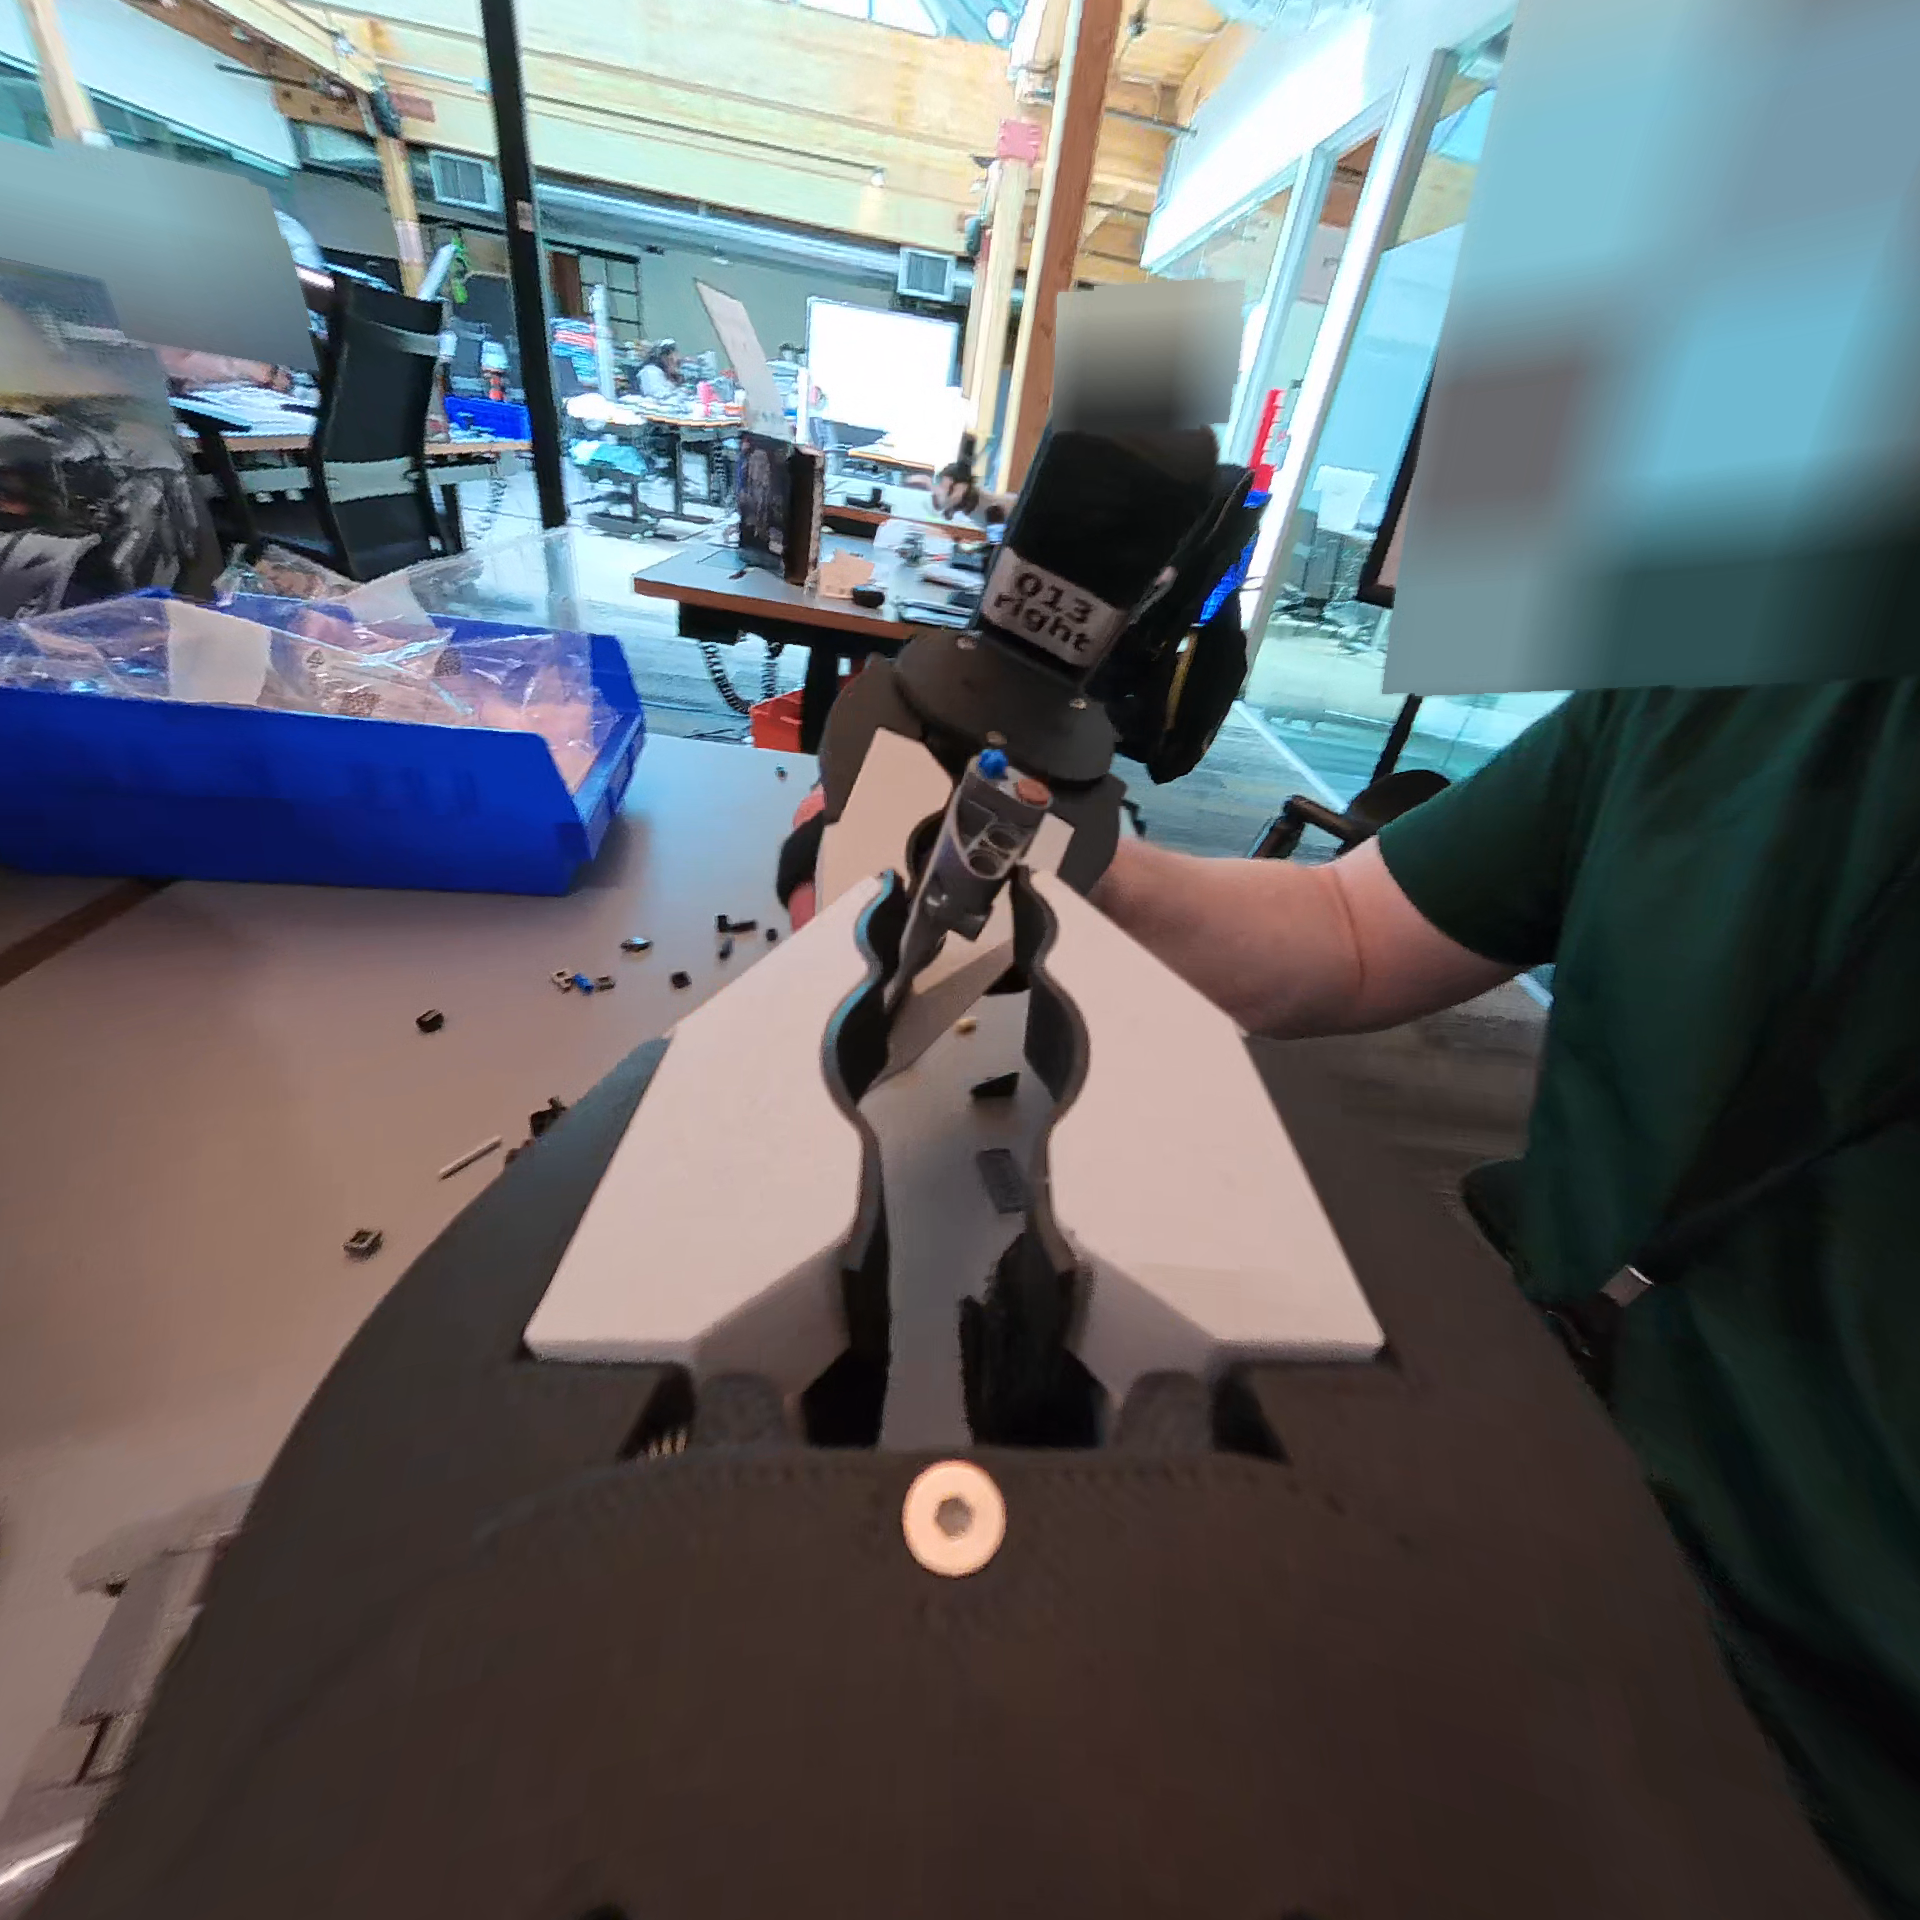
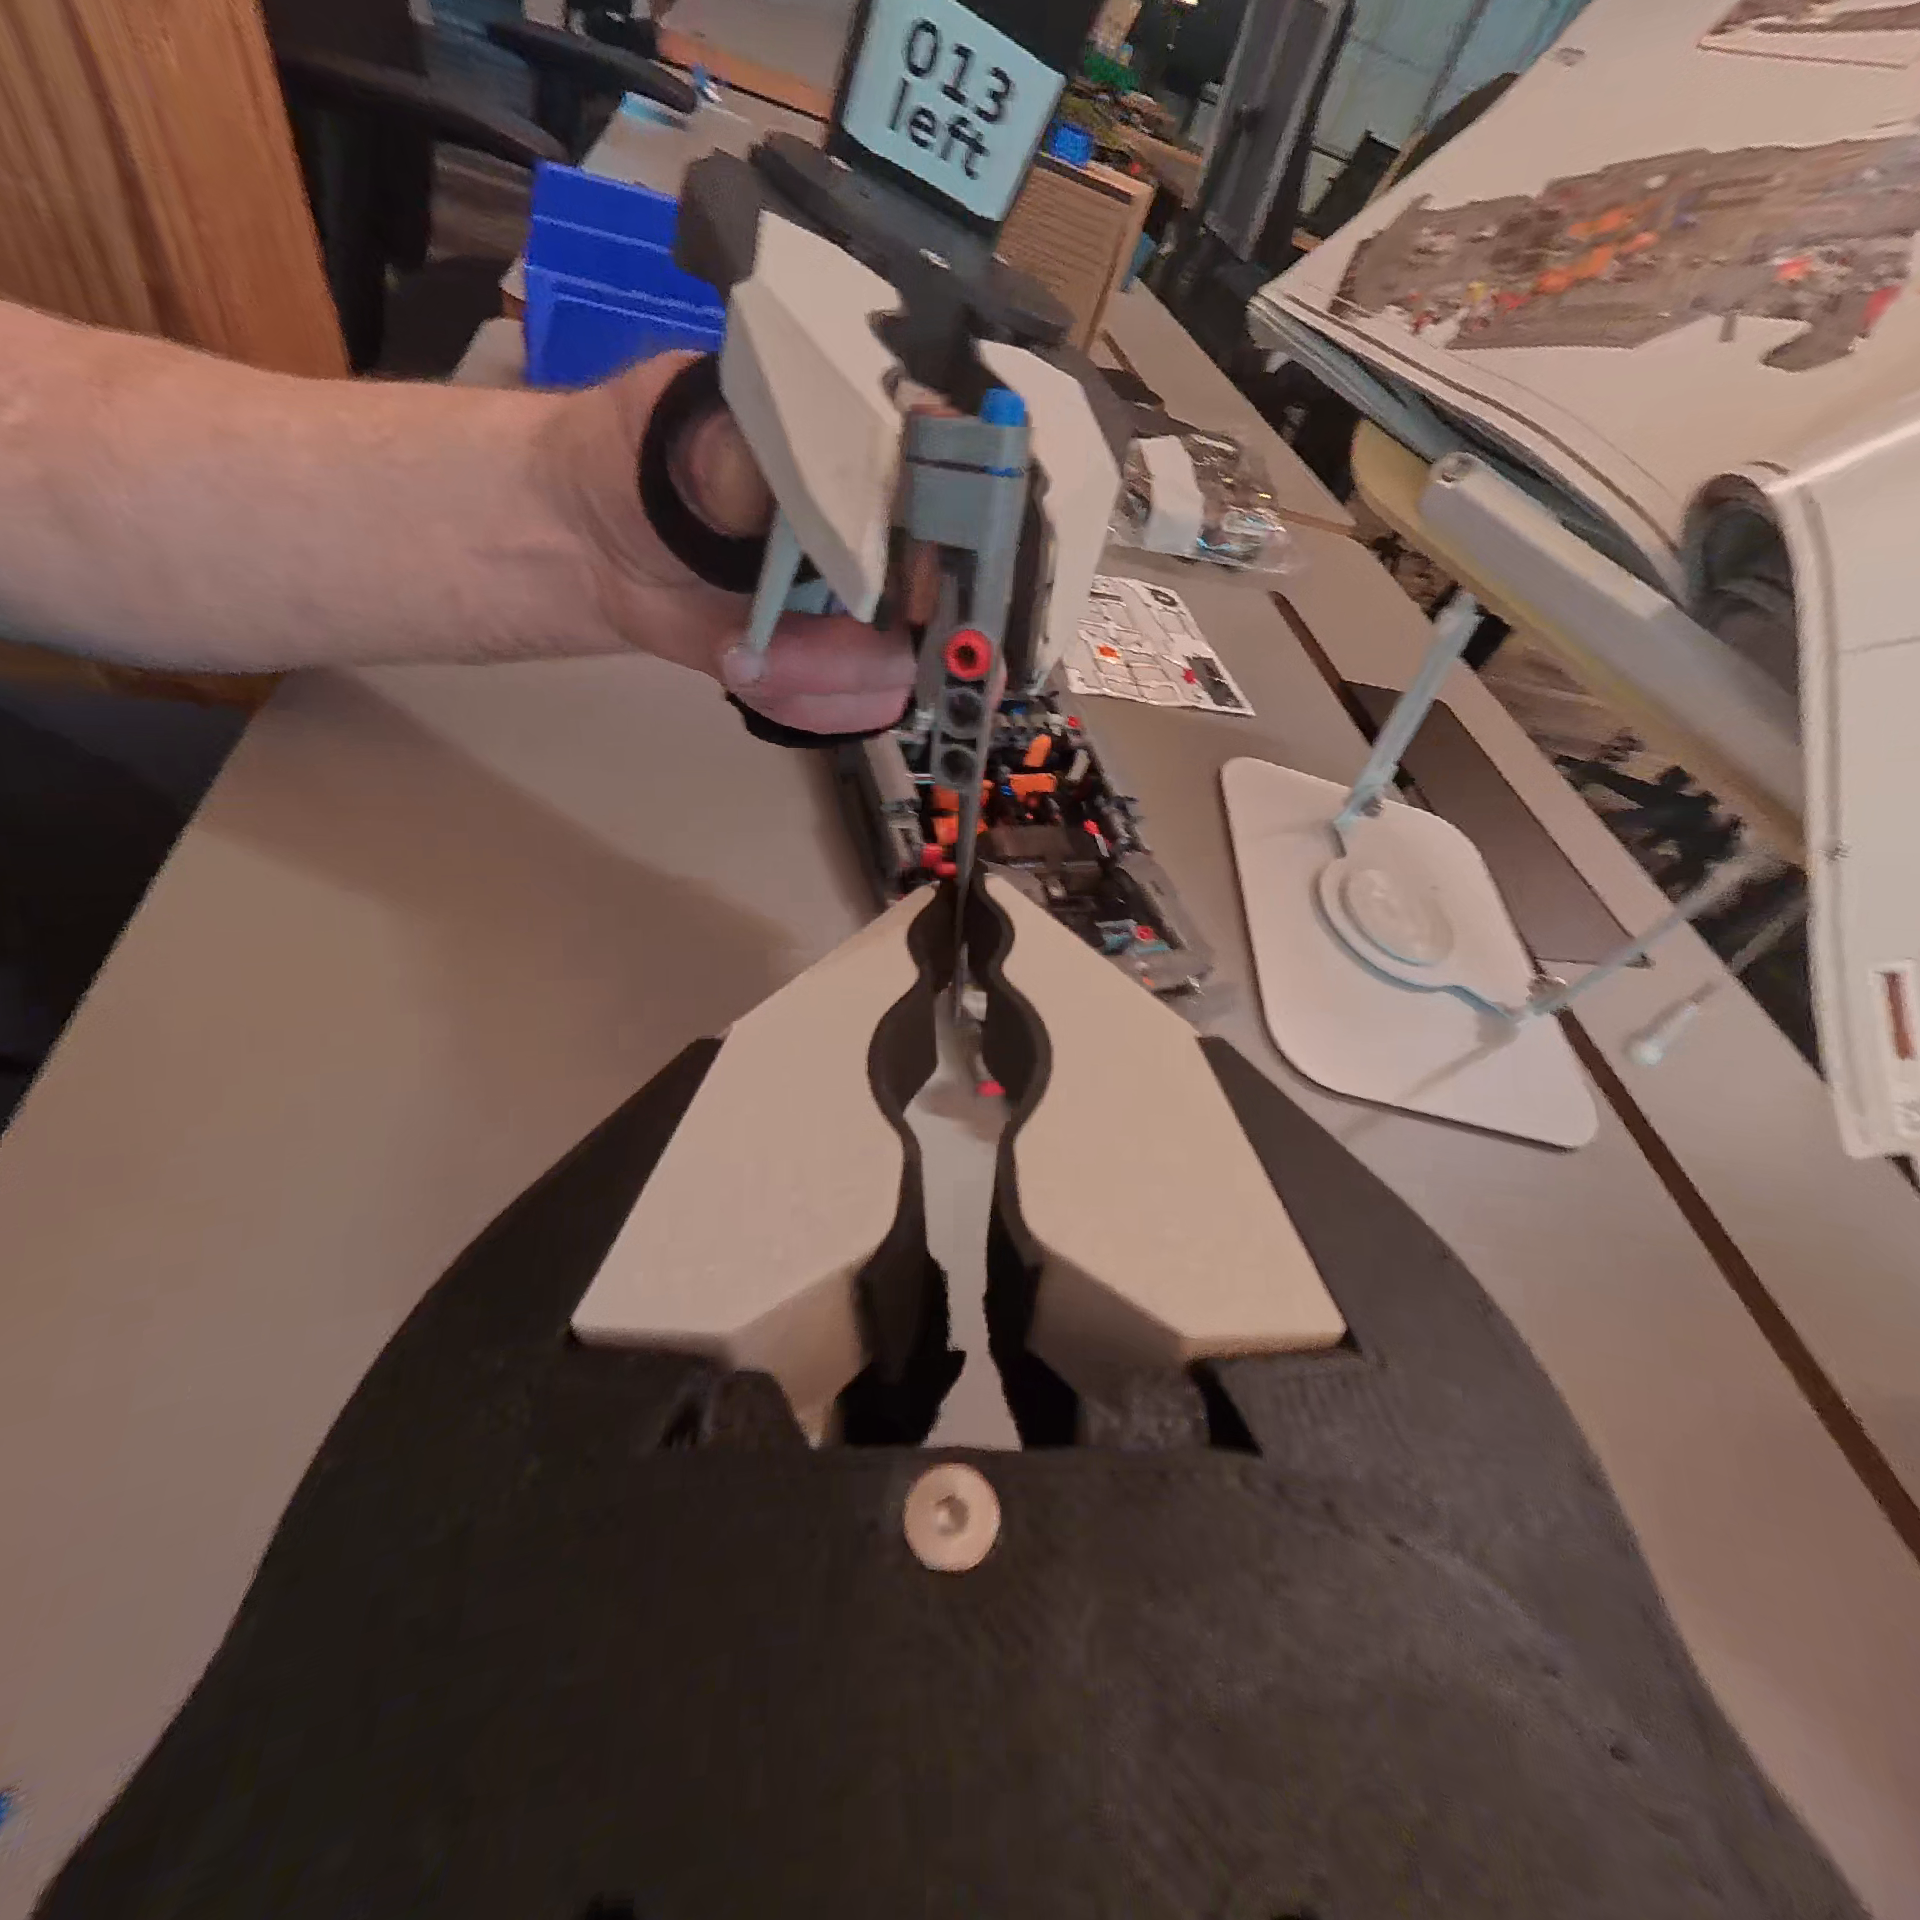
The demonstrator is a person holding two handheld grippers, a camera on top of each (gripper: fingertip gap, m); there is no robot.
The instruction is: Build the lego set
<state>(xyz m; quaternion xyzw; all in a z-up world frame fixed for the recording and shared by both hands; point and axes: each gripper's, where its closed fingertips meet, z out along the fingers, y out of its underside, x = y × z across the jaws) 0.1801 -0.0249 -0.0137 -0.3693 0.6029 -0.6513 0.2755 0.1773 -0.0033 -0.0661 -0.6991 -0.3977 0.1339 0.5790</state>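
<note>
A grey Lego sub-assembly [image 2: 961, 499] with a blue pin on top and a red pin lower down is held in the air between both grippers. My left gripper [image 1: 956, 894] is shut on it; in the right wrist view the left gripper [image 2: 961, 592] clamps its thick grey block. My right gripper [image 2: 958, 906] is shut on its thin lower beam. In the left wrist view the sub-assembly [image 1: 982, 831] rises from my left fingertips towards the right gripper [image 1: 982, 821]. A partly built black model [image 2: 1029, 831] with orange and red parts lies on the table below.
A blue bin [image 1: 312, 769] with plastic bags stands at the left. Small loose pieces [image 1: 623, 966] are scattered on the table. An open instruction book [image 2: 1558, 260] rests on a white stand [image 2: 1403, 935] at the right. A sticker sheet [image 2: 1153, 655] lies behind the model. There is about 5 cm between the tips of the two grippers.
</note>
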